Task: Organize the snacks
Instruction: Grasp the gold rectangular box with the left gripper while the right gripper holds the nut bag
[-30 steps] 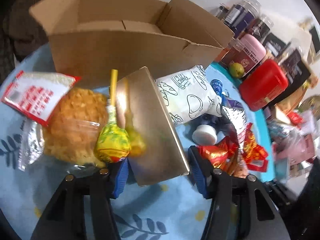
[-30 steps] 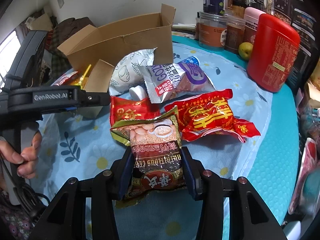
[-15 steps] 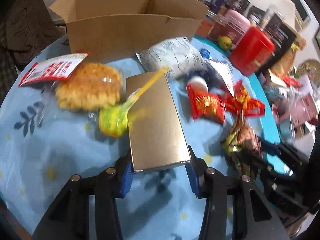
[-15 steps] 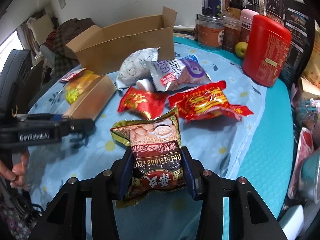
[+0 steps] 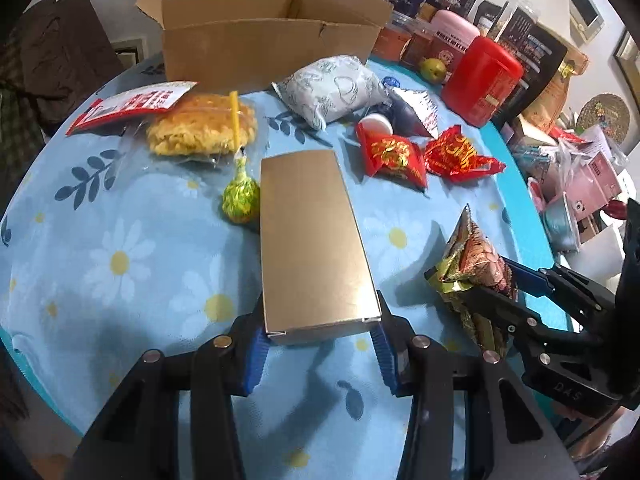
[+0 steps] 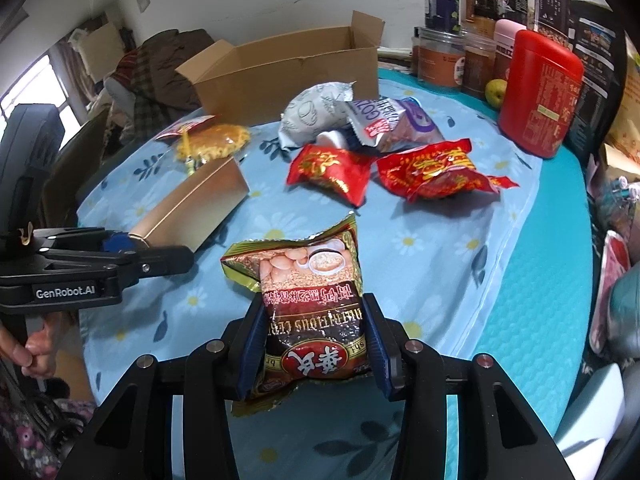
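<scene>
Gold card fills my left tongs (image 5: 320,344): their blue pads pinch the near end of a flat gold box (image 5: 312,240), one pad on each long side. These jaws have just been closing on it. The box tilts away from me above the blue flowered cloth (image 5: 120,264); its far end reaches toward the middle of the table. In the right view the same box (image 6: 192,208) juts from the left tongs (image 6: 128,245), and bare fingers (image 6: 34,348) curl round their handle at the picture's edge.

My right tongs (image 6: 314,344) squeeze a brown cereal bag (image 6: 308,304) by its lower half, pads pressed into both sides, the top corner crumpled. The bag hangs over the near part of the cloth, clear of the other snacks. The left view shows it (image 5: 472,268) edge-on, to the right of the box.

Just left of the box lies a yellow lollipop (image 5: 240,196), its stick pointing at a clear pack of yellow crisps (image 5: 204,128). Farther back sit a white puffy bag (image 5: 332,92), two red packets (image 5: 394,156) side by side, and a purple bag (image 6: 396,124) leaning on the white one. Behind them all stands an open carton (image 5: 260,48), flaps up. A red canister (image 5: 480,80) and a green fruit (image 5: 432,70) stand at the right, with jars (image 6: 440,56) behind.
</scene>
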